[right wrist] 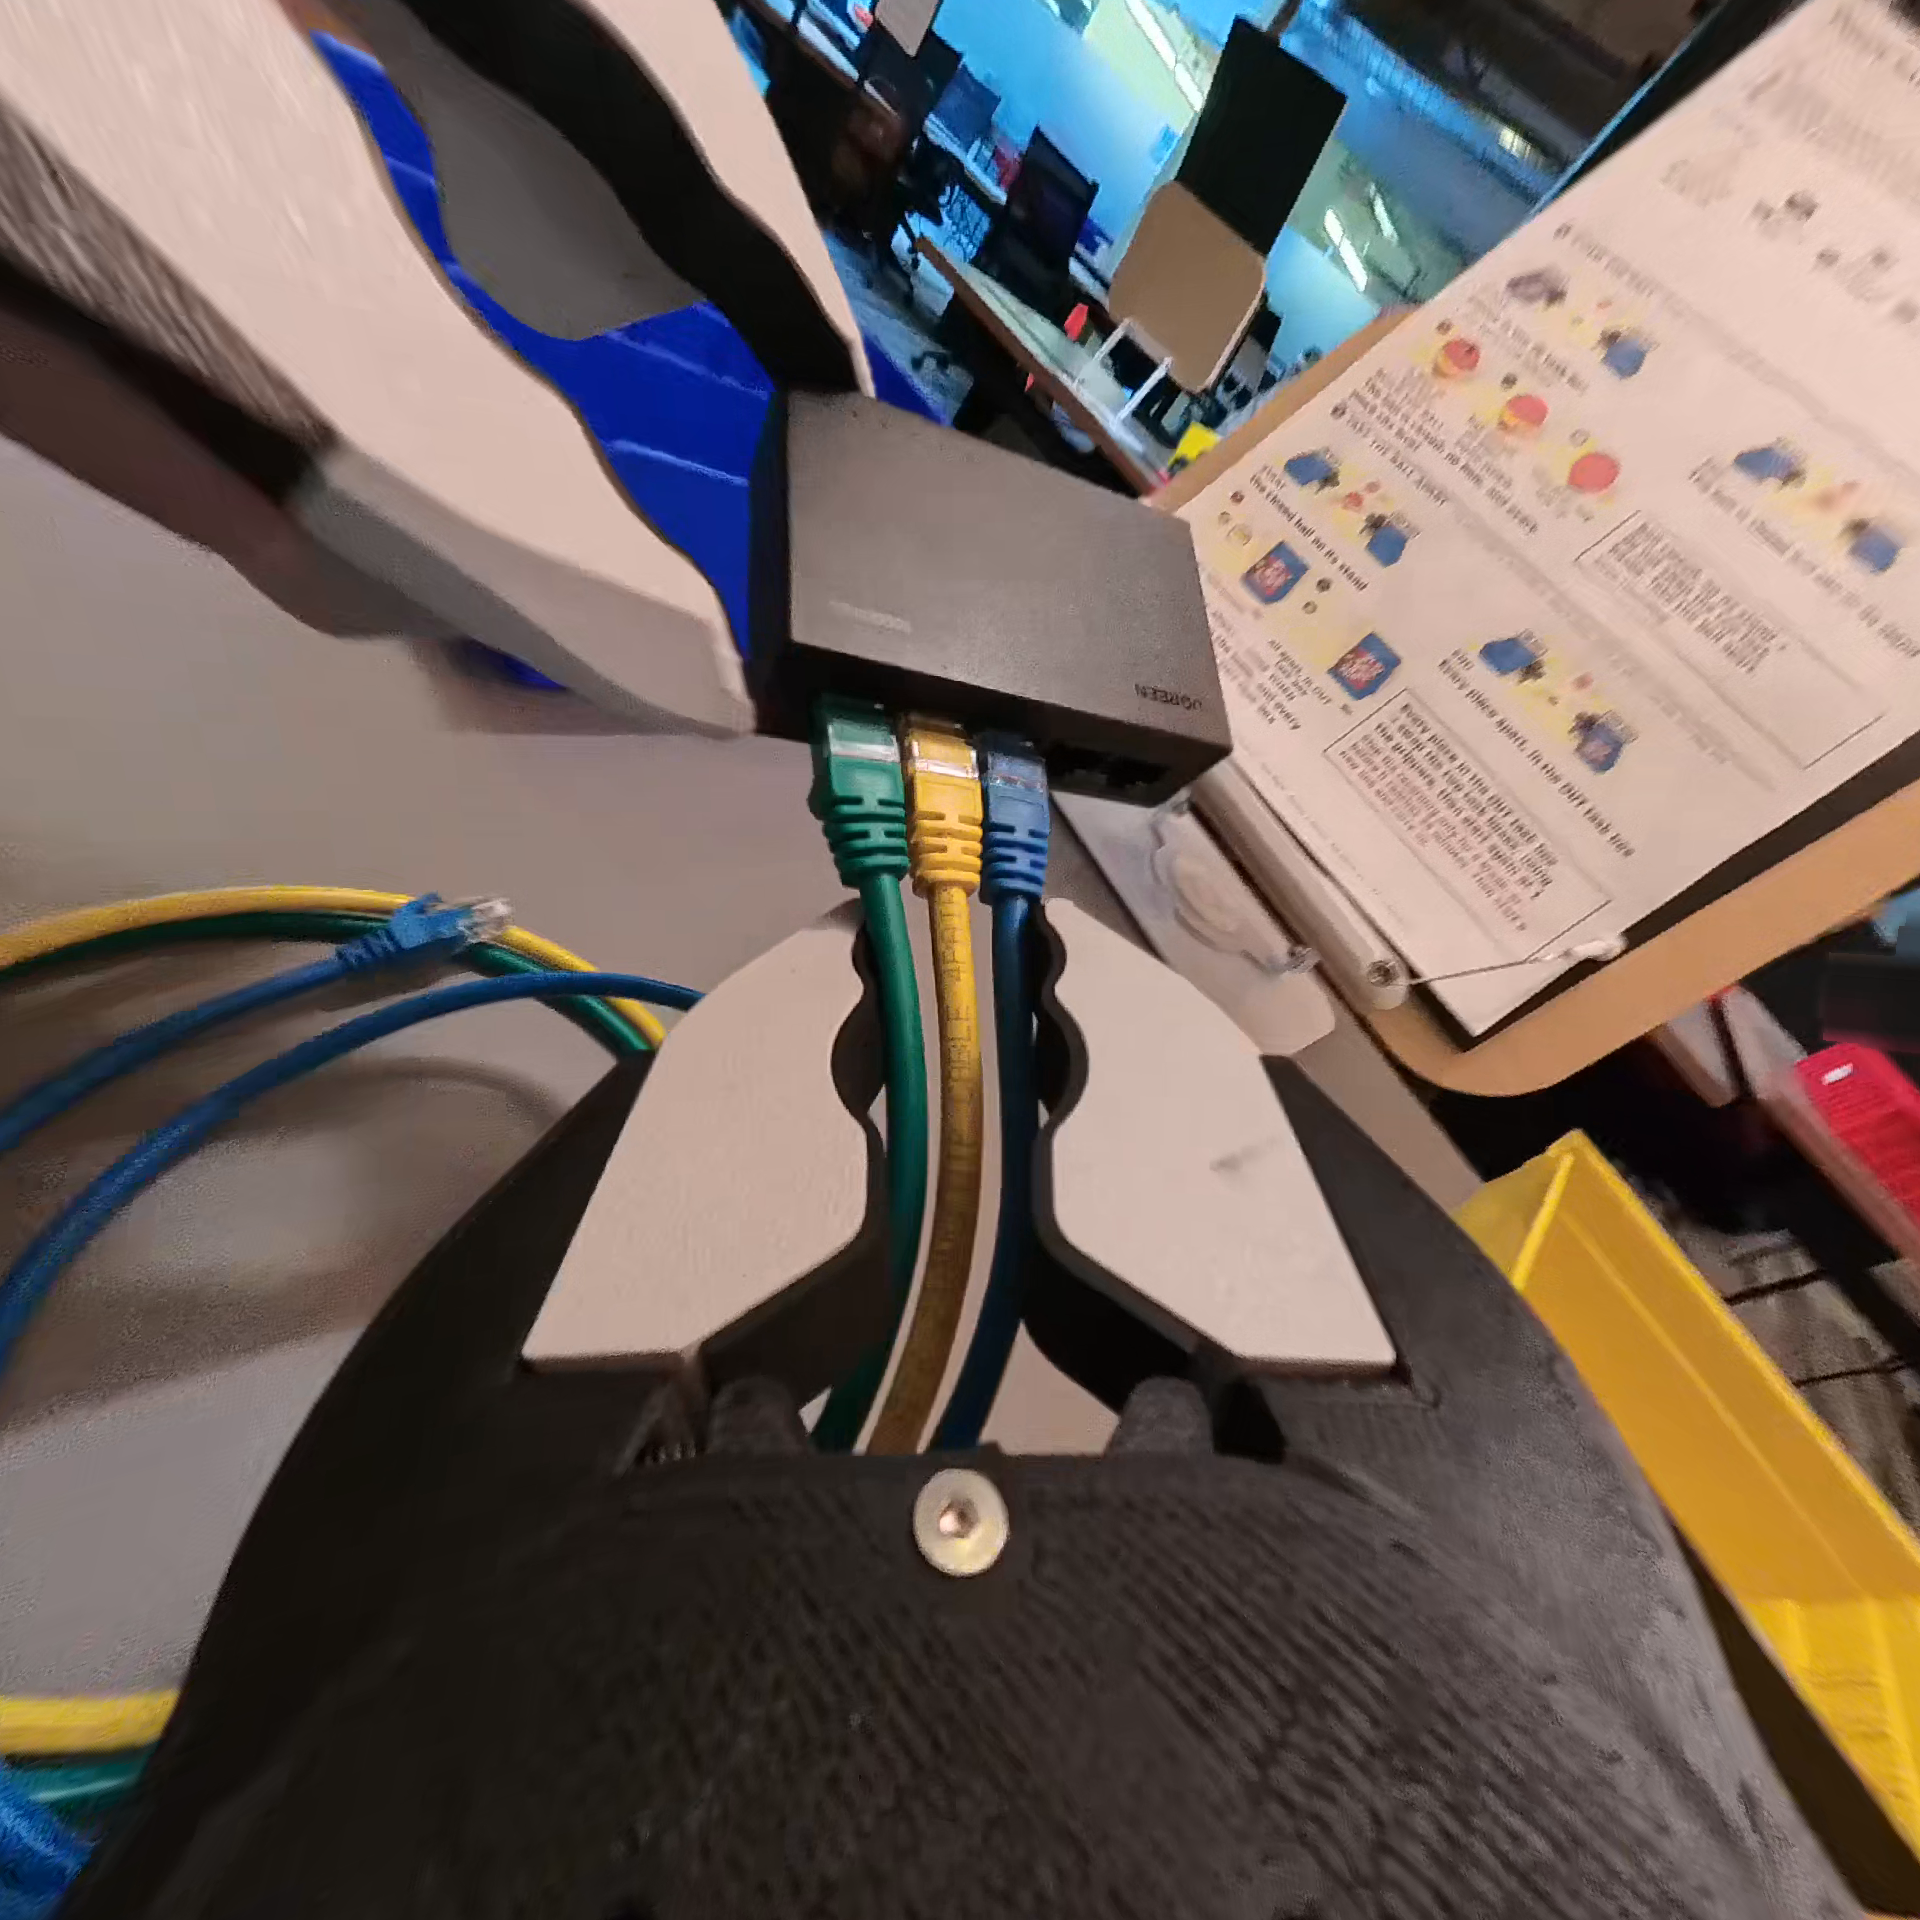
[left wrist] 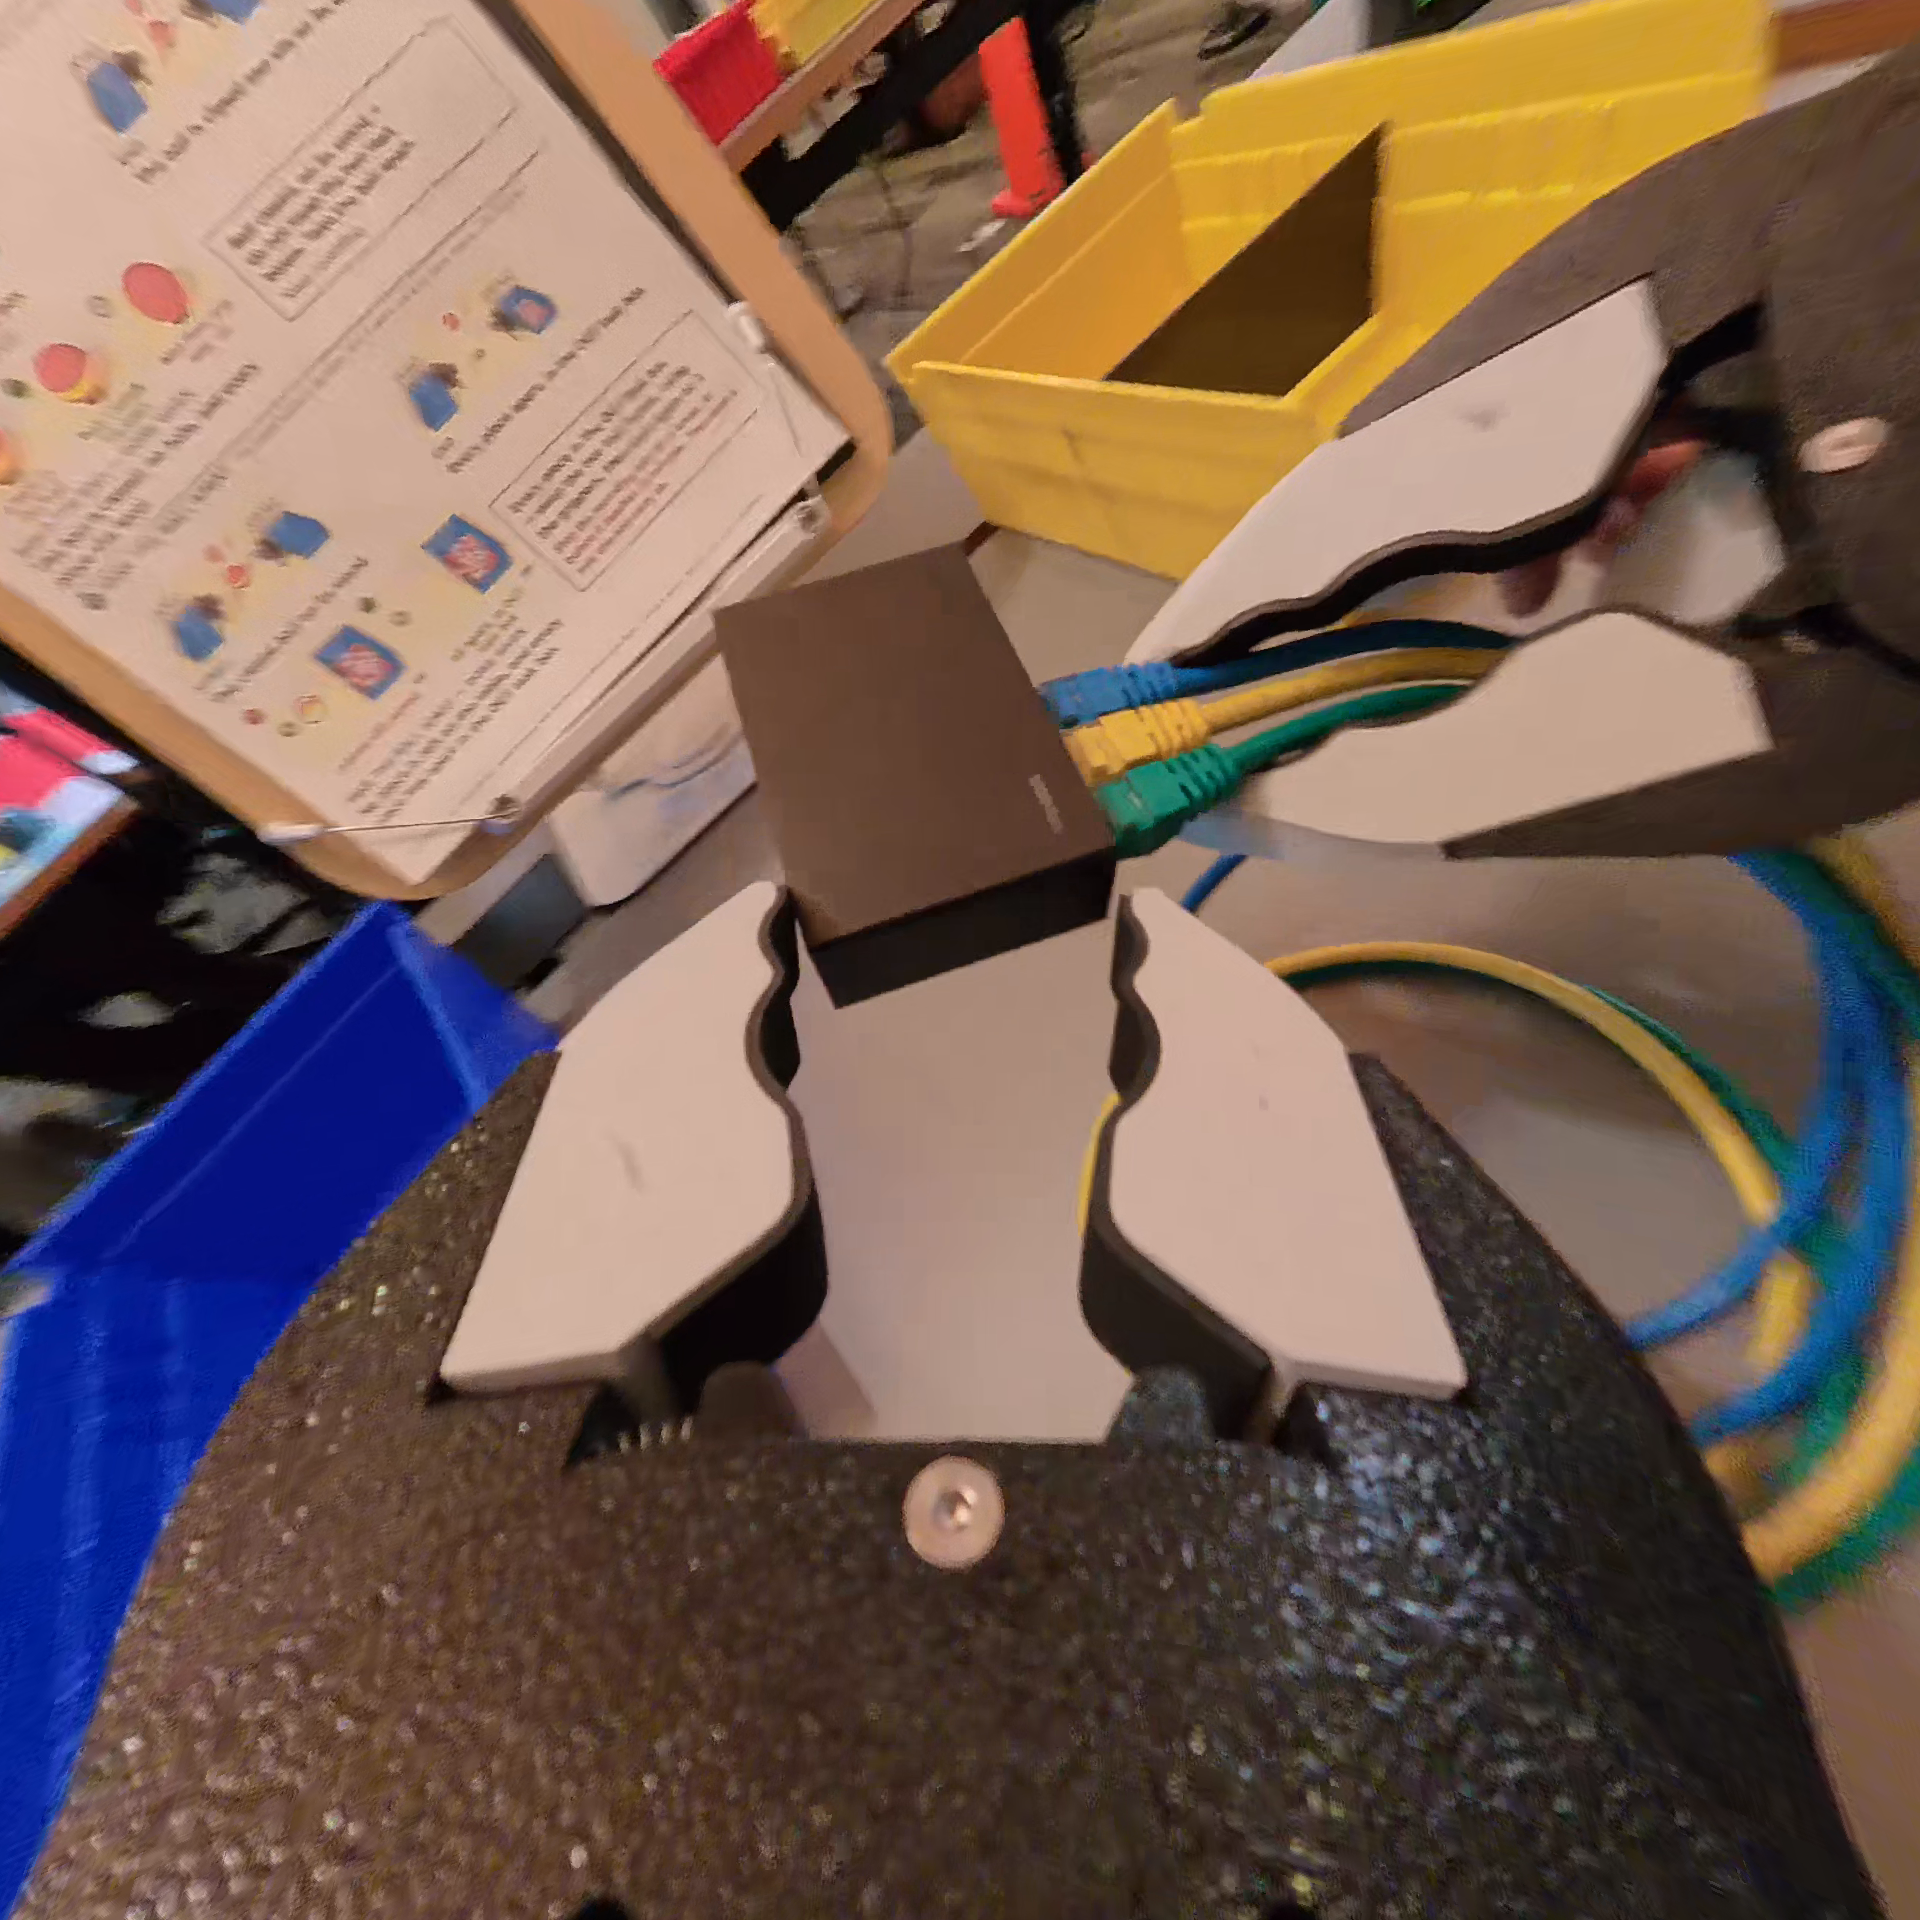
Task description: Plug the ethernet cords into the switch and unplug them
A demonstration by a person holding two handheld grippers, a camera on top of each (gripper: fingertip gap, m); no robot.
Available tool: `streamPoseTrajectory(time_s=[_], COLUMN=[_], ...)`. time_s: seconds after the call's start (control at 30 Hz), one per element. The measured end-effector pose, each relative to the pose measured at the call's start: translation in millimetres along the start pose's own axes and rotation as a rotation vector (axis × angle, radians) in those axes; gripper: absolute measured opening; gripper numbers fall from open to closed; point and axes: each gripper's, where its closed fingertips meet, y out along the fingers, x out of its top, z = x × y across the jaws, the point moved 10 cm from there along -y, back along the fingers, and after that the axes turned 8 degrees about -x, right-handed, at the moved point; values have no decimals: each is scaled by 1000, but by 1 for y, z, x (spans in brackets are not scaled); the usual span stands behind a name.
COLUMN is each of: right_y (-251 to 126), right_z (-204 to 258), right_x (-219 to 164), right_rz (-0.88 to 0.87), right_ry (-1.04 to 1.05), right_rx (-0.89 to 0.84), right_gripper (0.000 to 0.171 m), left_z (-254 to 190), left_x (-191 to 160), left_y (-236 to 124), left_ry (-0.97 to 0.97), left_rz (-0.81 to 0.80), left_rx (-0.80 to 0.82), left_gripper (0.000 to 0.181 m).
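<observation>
A black switch (left wrist: pixel 904 748) is held tilted above the grey table (left wrist: pixel 1507 1091). My left gripper (left wrist: pixel 954 925) is shut on its near end. Green (right wrist: pixel 860 800), yellow (right wrist: pixel 943 821) and blue (right wrist: pixel 1016 821) plugs sit side by side in its ports (right wrist: pixel 1101 774). My right gripper (right wrist: pixel 951 935) is shut on the three cords just behind the plugs. It also shows in the left wrist view (left wrist: pixel 1164 738), coming in from the right. The switch (right wrist: pixel 987 571) fills the middle of the right wrist view, with my left gripper's finger (right wrist: pixel 499 540) at its left end.
A loose blue plug (right wrist: pixel 436 925) and coiled cords (left wrist: pixel 1818 1143) lie on the table. A yellow bin (left wrist: pixel 1091 447) stands beyond the switch. A blue bin (left wrist: pixel 260 1195) is at the left. A clipboard with an instruction sheet (left wrist: pixel 364 416) leans close behind the switch.
</observation>
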Motion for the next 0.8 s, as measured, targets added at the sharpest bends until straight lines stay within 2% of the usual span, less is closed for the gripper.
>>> streamPoseTrajectory(time_s=[0.07,0.13,0.23,0.3,0.37,0.47,0.53,0.57,0.7,0.8], right_y=[-5,-13,-25,-28,-29,-29,-28,-27,-24,-27], right_z=[-8,-17,-20,-19,-17,-9,-7,-8,-13,-24], right_x=[-2,-1,-2,-2,-2,-1,-3,-5,-22,-28], right_rz=[-49,-114,-189,-176,-181,-207,-203,-203,-134,-108], right_ry=[-31,-59,-202,-291,-336,-333,-331,-316,-184,-38], right_rx=[-24,-40,49,61,78,182,205,202,292,287], right_gripper=[24,24,25,24,24,25,24,24,30,47], left_z=[3,12,29,36,36,25,21,21,6,-3], left_x=[0,-3,-11,-18,-25,-34,-39,-43,-56,-66], left_y=[-8,-14,-14,-10,-2,11,17,21,35,44], left_ry=[-107,-310,-652,-853,-955,-1019,-1098,-1128,-1222,-1398], left_rz=[-37,-58,-112,-117,-92,-54,-95,-129,-209,-348], left_rx=[-164,-338,-590,-768,-904,-1011,-1060,-1059,-1037,-1028], left_gripper=[71,77,76,67,61,56,42,28,27,26])
